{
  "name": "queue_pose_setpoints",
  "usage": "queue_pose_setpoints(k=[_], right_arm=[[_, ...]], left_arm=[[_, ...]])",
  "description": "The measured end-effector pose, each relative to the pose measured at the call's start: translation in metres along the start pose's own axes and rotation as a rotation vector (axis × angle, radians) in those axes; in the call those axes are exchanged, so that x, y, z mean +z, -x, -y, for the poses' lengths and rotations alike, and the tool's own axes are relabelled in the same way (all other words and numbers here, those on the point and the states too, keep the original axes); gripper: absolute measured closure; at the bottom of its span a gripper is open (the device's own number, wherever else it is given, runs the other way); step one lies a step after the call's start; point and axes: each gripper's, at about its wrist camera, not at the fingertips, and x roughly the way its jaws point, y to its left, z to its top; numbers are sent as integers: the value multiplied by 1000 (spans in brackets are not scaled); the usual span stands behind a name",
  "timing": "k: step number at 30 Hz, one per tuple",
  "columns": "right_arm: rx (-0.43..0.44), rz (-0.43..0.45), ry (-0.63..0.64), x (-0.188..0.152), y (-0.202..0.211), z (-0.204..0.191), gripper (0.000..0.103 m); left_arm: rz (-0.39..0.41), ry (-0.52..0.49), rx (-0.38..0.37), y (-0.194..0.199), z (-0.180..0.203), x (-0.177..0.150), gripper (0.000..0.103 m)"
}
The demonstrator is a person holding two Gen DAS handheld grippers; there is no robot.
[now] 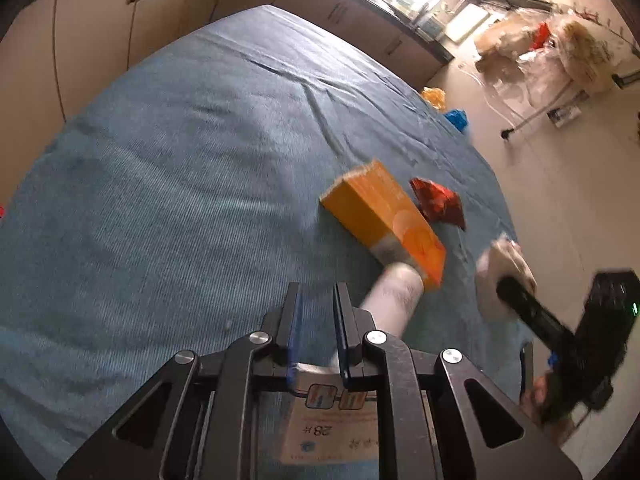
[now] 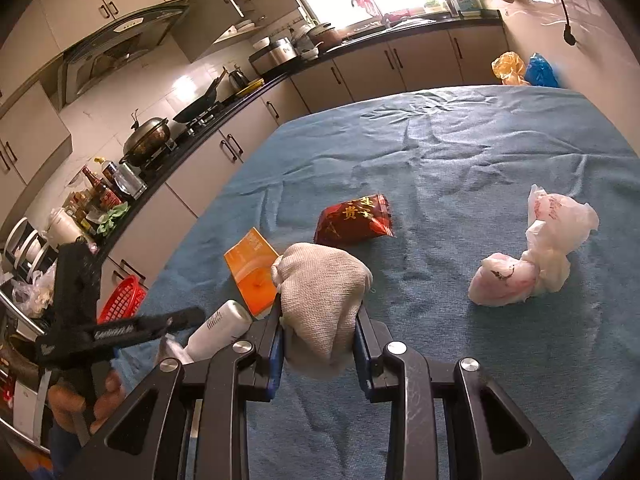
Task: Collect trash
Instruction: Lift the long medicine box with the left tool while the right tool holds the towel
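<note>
Beside the orange box point(image 1: 384, 224), a white bottle point(image 1: 394, 300) probably lies diagonally.

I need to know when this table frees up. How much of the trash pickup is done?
No piece looks collected yet. In hand: the right gripper is clamped on a balled grey cloth; the left gripper is shut, with nothing visibly between its tips. Left on the blue cover: orange box, white bottle, red snack packet, crumpled plastic bag.

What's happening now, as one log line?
left gripper: shut, by white bottle | right gripper: shut on cloth wad | waiting: orange box, red packet
</note>
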Motion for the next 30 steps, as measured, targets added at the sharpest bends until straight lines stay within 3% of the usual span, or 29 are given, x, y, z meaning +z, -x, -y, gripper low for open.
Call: queue_pose_setpoints(k=[4,6,8,9,12,17,26,30], right_arm=[[-3,-1,-1,0,0,0,71],[-3,-3,-1,0,-1,0,71],[-6,-4,-4,0,-1,1,71],[-6,-4,-5,0,-1,1,71],[-6,-2,-3,0,-1,1,71],[-11,-1,-13,0,-1,2,71],[-8,-3,-17,-1,0,2,71],[-8,-4,-19,-1,0,3,71]], left_arm=[[-16,-101,0,18,5,-24,53],[-26,-169,-8,25,9,-38,50],[-51,-276,-2,31,19,-56,34],[-72,-349,4,34,24,-68,32],[-62,-510,38,40,40,-93,31],[-44,-642,25,50,51,-114,29],[-61,-996,143,41,78,-140,23],[-76,-1029,151,26,81,-139,22]])
